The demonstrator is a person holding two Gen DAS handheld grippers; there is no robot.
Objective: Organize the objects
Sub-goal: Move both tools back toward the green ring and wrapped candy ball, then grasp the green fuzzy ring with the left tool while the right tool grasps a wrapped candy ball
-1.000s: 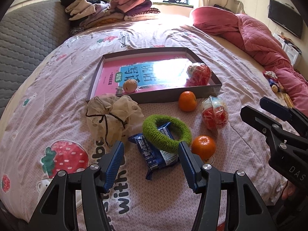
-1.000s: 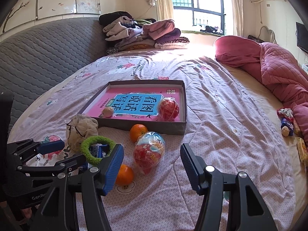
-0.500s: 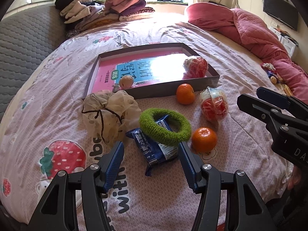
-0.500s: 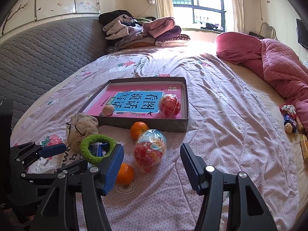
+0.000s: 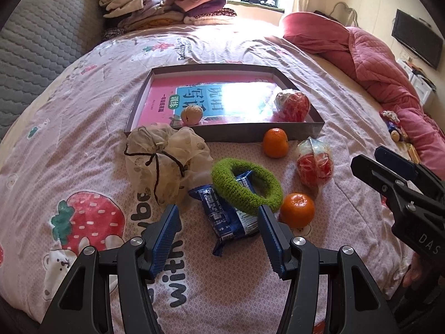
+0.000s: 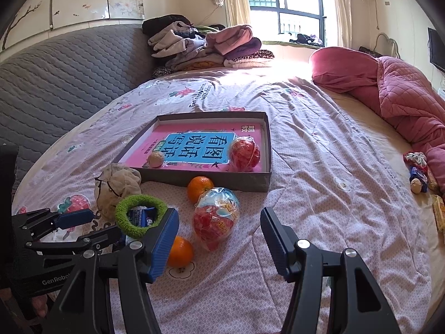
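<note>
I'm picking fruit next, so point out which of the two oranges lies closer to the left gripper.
The orange just right of the left gripper, beside the green ring. The other orange lies farther off, by the tray wall.

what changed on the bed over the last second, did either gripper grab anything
Nothing was grabbed or let go. The left gripper eased slightly closer to the blue snack packet and green ring, which now show a little larger between its open fingers. The right gripper stayed put, open and empty. The oranges, the bagged sweets and the tray lie where they were.
</note>
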